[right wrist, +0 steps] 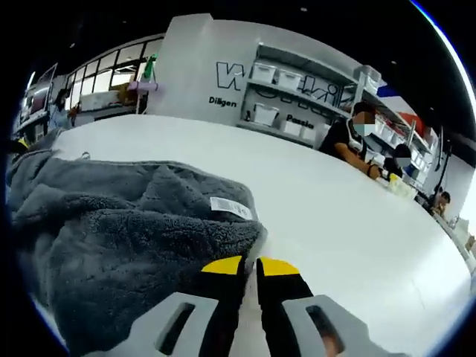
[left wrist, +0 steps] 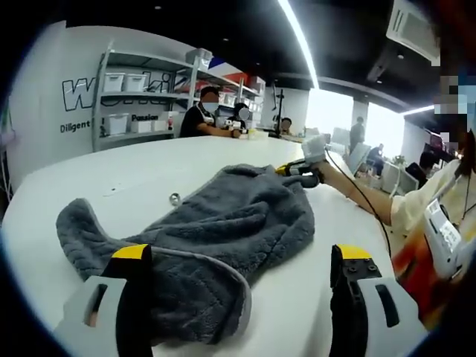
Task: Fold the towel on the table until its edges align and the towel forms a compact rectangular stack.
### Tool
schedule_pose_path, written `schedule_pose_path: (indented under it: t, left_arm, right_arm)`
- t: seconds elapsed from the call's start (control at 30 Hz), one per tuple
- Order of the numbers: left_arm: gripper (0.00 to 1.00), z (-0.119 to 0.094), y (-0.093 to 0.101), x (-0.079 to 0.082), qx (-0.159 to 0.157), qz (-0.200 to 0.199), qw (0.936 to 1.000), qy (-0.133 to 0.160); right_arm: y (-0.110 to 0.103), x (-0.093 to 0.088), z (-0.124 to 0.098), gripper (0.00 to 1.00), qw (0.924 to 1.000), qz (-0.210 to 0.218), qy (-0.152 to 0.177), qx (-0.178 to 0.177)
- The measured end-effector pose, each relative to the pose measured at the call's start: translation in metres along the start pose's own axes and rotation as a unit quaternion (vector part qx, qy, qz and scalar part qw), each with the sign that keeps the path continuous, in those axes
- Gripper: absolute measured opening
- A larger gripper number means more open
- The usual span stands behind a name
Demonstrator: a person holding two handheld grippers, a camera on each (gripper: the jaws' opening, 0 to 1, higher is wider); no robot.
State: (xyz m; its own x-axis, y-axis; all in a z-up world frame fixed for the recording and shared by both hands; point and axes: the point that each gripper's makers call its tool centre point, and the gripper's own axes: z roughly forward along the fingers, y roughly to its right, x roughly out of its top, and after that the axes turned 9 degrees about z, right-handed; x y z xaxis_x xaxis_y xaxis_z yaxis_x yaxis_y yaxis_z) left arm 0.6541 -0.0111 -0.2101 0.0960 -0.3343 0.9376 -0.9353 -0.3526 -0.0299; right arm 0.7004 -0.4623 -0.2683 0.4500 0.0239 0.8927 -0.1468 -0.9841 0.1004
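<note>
On the white bench point(left wrist: 89, 186), the grey towel point(left wrist: 208, 230) lies crumpled and spread out, not yet in a rectangular stack. From the left gripper view, the left tool point(left wrist: 242, 260) has its jaws set wide apart, one jaw over the near hem of the towel and the other over bare bench surface; nothing is held between them. A small shiny object point(left wrist: 175, 198) rests on the bench just beside the far edge of the towel. At the far side of the towel, the right tool point(left wrist: 297, 169) is visible, held in a person's hand point(left wrist: 327, 172), meeting the towel edge.

From the right gripper view, the right tool point(right wrist: 251, 265) has its yellow-tipped jaws drawn together at the towel point(right wrist: 126, 230) edge; whether fabric is clamped between them cannot be told. A white label point(right wrist: 231, 207) lies on top of the towel near the jaw tips. Shelving point(right wrist: 305, 104) with white bins stands against the far wall.
</note>
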Motion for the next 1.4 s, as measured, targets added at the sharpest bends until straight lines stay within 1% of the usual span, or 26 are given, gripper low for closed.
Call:
schedule_pose_path:
  t: [0.07, 0.13, 0.2, 0.27, 0.3, 0.33, 0.4, 0.43, 0.47, 0.53, 0.6, 0.67, 0.7, 0.73, 0.77, 0.8, 0.87, 0.93, 0.97, 1.0, 1.07, 1.13, 1.17, 1.3, 1.4]
  left_arm:
    - [0.98, 0.0, 0.0, 0.0, 0.0, 0.0, 1.0, 0.0]
    - [0.98, -0.001, 0.0, 0.001, 0.0, 0.001, 1.0, 0.001]
    - [0.98, -0.001, 0.0, 0.001, 0.0, 0.001, 1.0, 0.002]
    - [0.98, -0.002, -0.001, 0.001, -0.001, 0.0, 1.0, 0.002]
    - [0.98, -0.001, -0.001, 0.001, -0.001, 0.0, 1.0, 0.001]
    - [0.98, -0.001, -0.001, 0.001, -0.001, 0.0, 1.0, 0.0]
    - [0.98, -0.001, 0.0, -0.001, -0.002, -0.002, 1.0, -0.004]
    - [0.98, 0.0, 0.0, -0.002, -0.002, -0.002, 1.0, -0.005]
    - [0.98, 0.0, 0.0, -0.003, -0.002, -0.003, 1.0, -0.007]
    - [0.98, 0.0, -0.001, -0.003, -0.002, -0.002, 1.0, -0.007]
    - [0.98, 0.001, 0.0, -0.004, -0.002, -0.003, 1.0, -0.009]
    - [0.98, 0.001, 0.0, -0.005, -0.002, -0.002, 0.9999, -0.011]
    - [0.98, 0.001, 0.0, -0.006, -0.002, -0.001, 0.9999, -0.012]
    - [0.98, 0.002, -0.001, -0.007, -0.002, -0.002, 0.9999, -0.014]
    - [0.98, 0.002, -0.001, -0.008, -0.001, -0.002, 0.9999, -0.017]
    - [0.98, 0.001, -0.002, -0.008, 0.0, -0.002, 0.9998, -0.018]
    - [0.98, 0.001, -0.003, -0.009, 0.001, -0.002, 0.9998, -0.018]
    - [0.98, 0.001, -0.003, -0.009, 0.001, -0.003, 0.9998, -0.018]
    - [0.98, 0.001, -0.003, -0.009, 0.001, -0.003, 0.9998, -0.018]
    - [0.98, 0.001, -0.003, -0.009, 0.001, -0.003, 0.9998, -0.018]
    - [0.98, 0.001, -0.002, -0.01, 0.001, -0.003, 0.9998, -0.02]
    - [0.98, 0.001, -0.002, -0.011, 0.0, -0.003, 0.9998, -0.022]
    - [0.98, 0.001, -0.002, -0.011, 0.0, -0.003, 0.9997, -0.022]
    - [0.97, 0.001, -0.003, -0.012, 0.001, -0.003, 0.9997, -0.025]
    - [0.97, 0.0, -0.004, -0.013, 0.002, -0.003, 0.9996, -0.027]
  right_arm:
    - [0.006, 0.003, -0.002, 0.19, 0.9999, -0.005, 0.005, -0.014]
    - [0.01, 0.007, -0.006, 0.25, 0.9997, -0.009, 0.009, -0.022]
    - [0.016, 0.016, -0.012, 0.29, 0.9988, 0.001, 0.031, -0.038]
    - [0.022, 0.025, -0.021, 0.34, 0.9975, -0.001, 0.047, -0.052]
    - [0.028, 0.032, -0.028, 0.35, 0.9959, -0.002, 0.061, -0.066]
    - [0.03, 0.037, -0.033, 0.36, 0.9949, -0.002, 0.072, -0.071]
    - [0.028, 0.047, -0.042, 0.38, 0.9936, 0.003, 0.093, -0.064]
    - [0.026, 0.05, -0.045, 0.4, 0.9932, 0.005, 0.102, -0.057]
    - [0.019, 0.058, -0.049, 0.43, 0.9925, 0.004, 0.117, -0.037]
    - [0.009, 0.068, -0.055, 0.5, 0.9898, 0.011, 0.141, -0.017]
    - [-0.007, 0.076, -0.061, 0.56, 0.9871, 0.016, 0.158, 0.017]
    - [-0.025, 0.08, -0.063, 0.71, 0.9856, 0.018, 0.159, 0.055]
    - [-0.038, 0.08, -0.063, 0.8, 0.9846, 0.014, 0.156, 0.078]
    - [-0.045, 0.08, -0.062, 0.91, 0.9842, 0.009, 0.152, 0.09]
    - [-0.058, 0.076, -0.061, 0.97, 0.9843, -0.004, 0.139, 0.109]
    - [-0.066, 0.071, -0.059, 0.98, 0.985, -0.02, 0.124, 0.118]
    - [-0.077, 0.064, -0.057, 0.99, 0.9857, -0.057, 0.108, 0.115]
    - [-0.086, 0.059, -0.054, 0.99, 0.9845, -0.077, 0.097, 0.125]
    - [-0.094, 0.056, -0.054, 0.99, 0.9834, -0.08, 0.088, 0.137]
    - [-0.107, 0.052, -0.055, 0.99, 0.9803, -0.077, 0.083, 0.162]
    - [-0.125, 0.051, -0.058, 0.99, 0.973, -0.056, 0.081, 0.209]
    - [-0.14, 0.049, -0.063, 0.99, 0.9651, -0.042, 0.079, 0.246]
    - [-0.145, 0.048, -0.065, 0.99, 0.9623, -0.04, 0.077, 0.258]
    - [-0.158, 0.044, -0.069, 0.99, 0.9563, -0.043, 0.069, 0.281]
    - [-0.164, 0.038, -0.069, 0.99, 0.9541, -0.053, 0.059, 0.289]
